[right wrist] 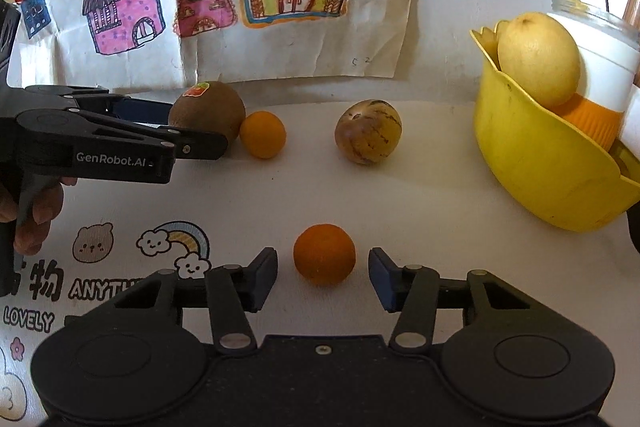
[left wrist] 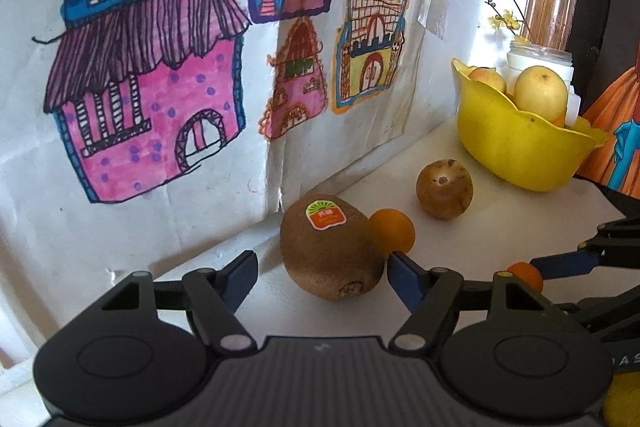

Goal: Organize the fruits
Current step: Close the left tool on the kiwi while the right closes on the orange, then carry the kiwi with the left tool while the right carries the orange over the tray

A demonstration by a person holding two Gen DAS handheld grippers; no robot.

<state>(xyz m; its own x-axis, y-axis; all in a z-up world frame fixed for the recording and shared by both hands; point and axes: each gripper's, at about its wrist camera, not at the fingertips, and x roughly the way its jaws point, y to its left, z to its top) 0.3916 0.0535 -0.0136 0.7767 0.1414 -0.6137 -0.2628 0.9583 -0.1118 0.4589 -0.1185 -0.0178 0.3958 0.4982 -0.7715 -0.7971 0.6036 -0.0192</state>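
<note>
Straddling the kiwi [left wrist: 330, 247] with the left gripper [left wrist: 322, 269], fingers spread wide on either side of the fruit; right pad touching or nearly touching its skin, left pad standing clear of it. Kiwi lying on the white table [left wrist: 500, 195], sticker facing up, close to the wall of children's house drawings [left wrist: 160, 67]. Small orange [left wrist: 392, 231] sitting just behind the kiwi, touching or almost touching it. Speckled brown-yellow fruit [left wrist: 444, 189] resting farther back, apart from both, between them and the yellow bowl [left wrist: 520, 147]. Bowl holding a pale yellow pear [left wrist: 540, 93] and another fruit [left wrist: 486, 77], with a white jar [left wrist: 540, 57] standing behind.

Hovering low over the table with the right gripper [right wrist: 323, 277], fingers spread, a second small orange [right wrist: 324, 254] lying between the tips but touching neither pad. Same orange peeking out in the left view beside the right gripper's blue pad. From the right view, left gripper [right wrist: 192, 131] reaching in from the left at the kiwi [right wrist: 208, 109], first orange [right wrist: 263, 134] just right of it, speckled fruit [right wrist: 368, 137] well apart, yellow bowl [right wrist: 540, 167] at far right. Printed cartoon cloth [right wrist: 120, 267] lying under the near left part of the table.
</note>
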